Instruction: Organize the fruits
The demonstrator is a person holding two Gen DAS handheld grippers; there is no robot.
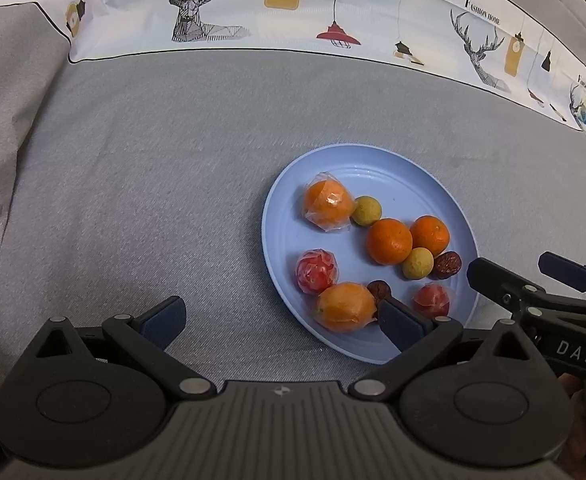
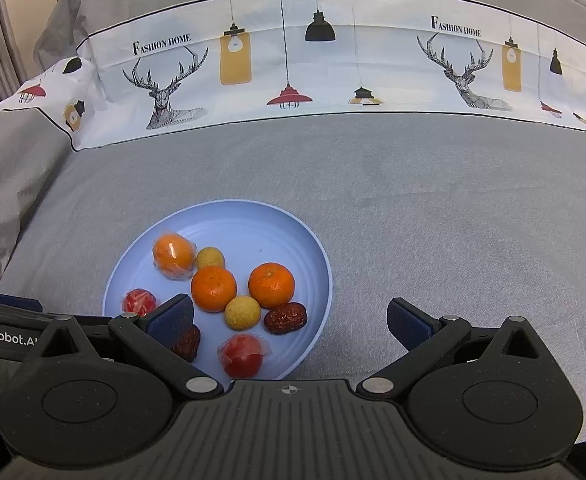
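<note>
Nine small fruits lie on a round pale-blue plastic plate (image 1: pixel 409 184) that rests on a grey woven bed cover (image 1: pixel 153 184): two bare oranges (image 1: pixel 389 241), two oranges in clear wrap (image 1: pixel 328 205), two red tomatoes in clear wrap (image 1: pixel 316 272), two small yellow-green round fruits (image 1: pixel 366 210) and two wrinkled dark-red dates (image 1: pixel 447 265), one of the dates partly hidden. Behind the cover runs a white band of cloth printed with stags and lamps (image 1: pixel 277 4).

Both pairs of tongs stand wide open and hold nothing. From the left wrist camera the left tongs (image 1: pixel 281 320) hang over the cover to the left of the plate; their right pad sits just in front of the nearest wrapped orange (image 1: pixel 345 307) at the plate's near edge, and whether it touches the fruit cannot be told. The right tongs (image 2: pixel 291 320) hover at the plate's near right rim in the right wrist camera, the left pad over the plate near a date (image 2: pixel 187 342), the right pad over bare cover beside the plate
</note>
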